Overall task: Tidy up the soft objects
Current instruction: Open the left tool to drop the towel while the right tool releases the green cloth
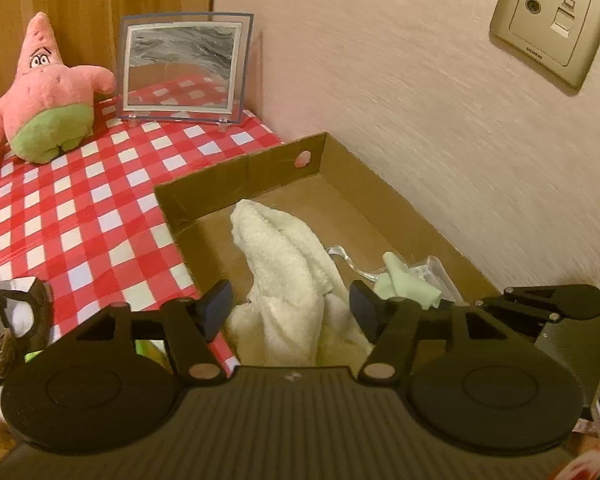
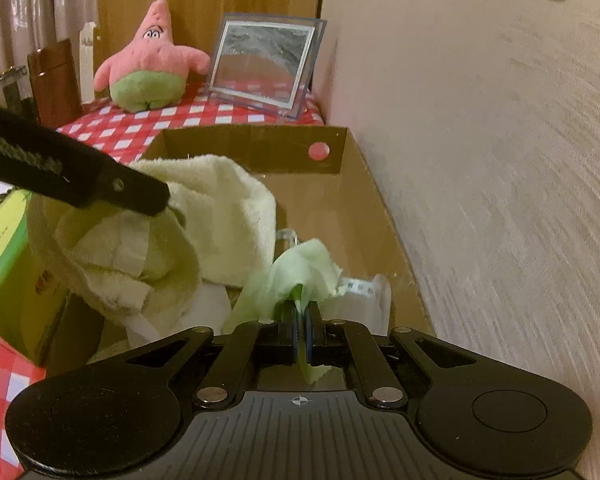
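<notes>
1. Left wrist view: we are holding the left gripper (image 1: 290, 306) with its jaws spread, the towel (image 1: 284, 276) lying slack between them and neither pad pressing on it. The towel is draping inside the box (image 1: 244, 166), its near end bunching over the near edge. Patrick (image 1: 44, 92) is sitting well apart on the checked cloth (image 1: 80, 208), beside the frame (image 1: 184, 68).
2. Right wrist view: we are keeping the right gripper (image 2: 300, 320) pressed together on the green cloth (image 2: 300, 268), low over the box (image 2: 256, 142) near the wall (image 2: 480, 160).
3. Risks, as we are judging them: the towel's near end could be sliding back out over the rim, since nothing is holding it. Releasing the cloth here could be dropping it on the clear plastic piece (image 2: 374, 292) rather than the box floor. The left gripper (image 2: 156, 196), crossing close, could be snagging the towel (image 2: 228, 216) when lifting away.
</notes>
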The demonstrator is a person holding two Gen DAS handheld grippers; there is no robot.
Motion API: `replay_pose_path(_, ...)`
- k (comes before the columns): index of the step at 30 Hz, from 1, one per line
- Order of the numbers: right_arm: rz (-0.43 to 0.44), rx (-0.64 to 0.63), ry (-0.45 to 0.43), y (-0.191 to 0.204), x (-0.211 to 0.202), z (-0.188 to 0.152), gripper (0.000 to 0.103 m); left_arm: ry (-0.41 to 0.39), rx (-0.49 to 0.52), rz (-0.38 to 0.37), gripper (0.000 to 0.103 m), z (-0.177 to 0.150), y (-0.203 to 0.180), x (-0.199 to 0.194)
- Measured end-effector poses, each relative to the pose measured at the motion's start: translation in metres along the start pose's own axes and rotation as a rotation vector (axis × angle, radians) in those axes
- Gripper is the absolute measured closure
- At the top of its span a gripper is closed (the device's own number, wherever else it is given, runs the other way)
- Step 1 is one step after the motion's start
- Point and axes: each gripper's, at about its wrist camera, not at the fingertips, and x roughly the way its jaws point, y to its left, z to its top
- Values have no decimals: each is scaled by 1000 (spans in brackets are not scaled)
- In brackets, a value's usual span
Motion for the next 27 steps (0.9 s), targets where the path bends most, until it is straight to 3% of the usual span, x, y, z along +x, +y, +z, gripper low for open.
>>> replay_pose_path(7, 19, 35, 6, -3, -13, -5, 96, -16, 16, 23, 33, -4, 1, -20)
replay_pose_path(9, 18, 39, 3, -3, -19, -6, 79, -23, 15, 28, 31, -6, 1, -27)
replay_pose_path(10, 20, 41, -5, -3, -24, -7, 56, -24, 16, 29, 30, -7, 1, -30)
replay_pose_path(11, 25, 47, -18, -3, -29, -8, 42, -26, 17, 32, 30, -8, 1, -34)
replay_pose_path(27, 39, 46, -82, 13, -99, -19, 41, -80, 8, 59, 25, -34, -1, -97)
